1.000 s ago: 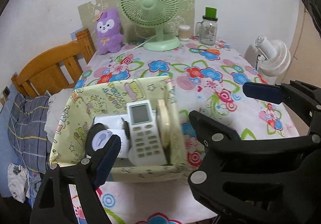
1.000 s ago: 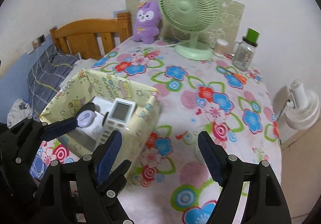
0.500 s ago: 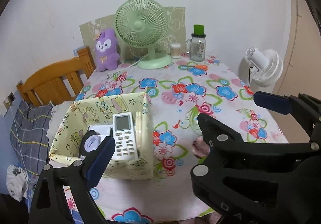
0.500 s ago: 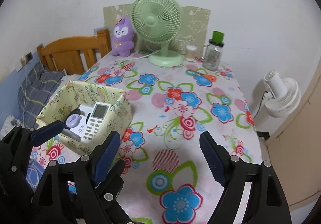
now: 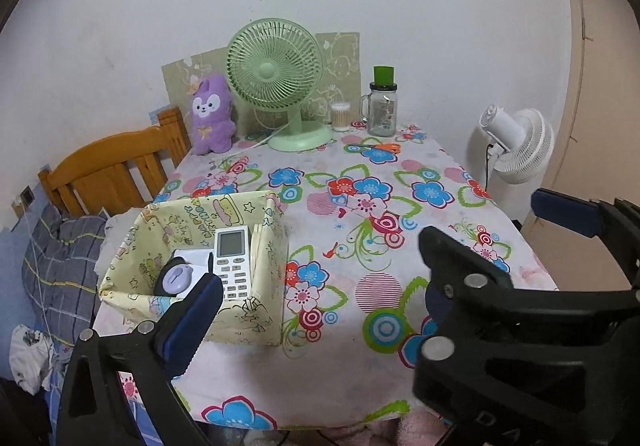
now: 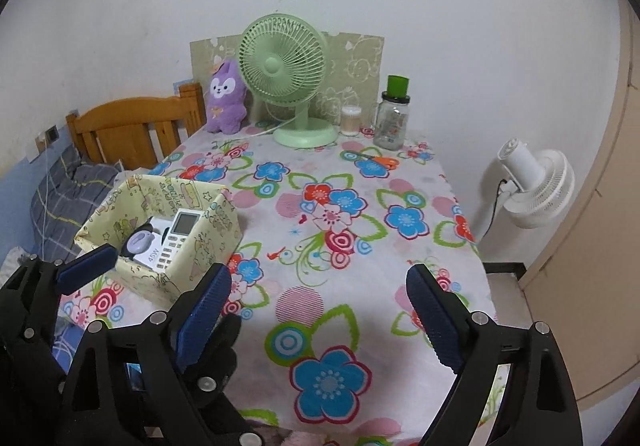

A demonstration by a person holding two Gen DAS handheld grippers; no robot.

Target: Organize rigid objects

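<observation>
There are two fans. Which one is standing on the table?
The green fan, on the flowery table beside the purple plush. The white fan is off the table's right side, lower down.

The tablecloth (image 6: pixel 404 182) is white with blue, red and pink flowers and green leaves. On it, the box (image 5: pixel 248 320) is pale yellow with cartoon prints, holding a white remote (image 5: pixel 232 260) and a lilac round gadget (image 5: pixel 176 278). Behind the box stand a mint-green fan (image 5: pixel 276 74), a purple plush (image 5: pixel 210 114) and a green-lidded clear jar (image 5: pixel 383 102).
</observation>
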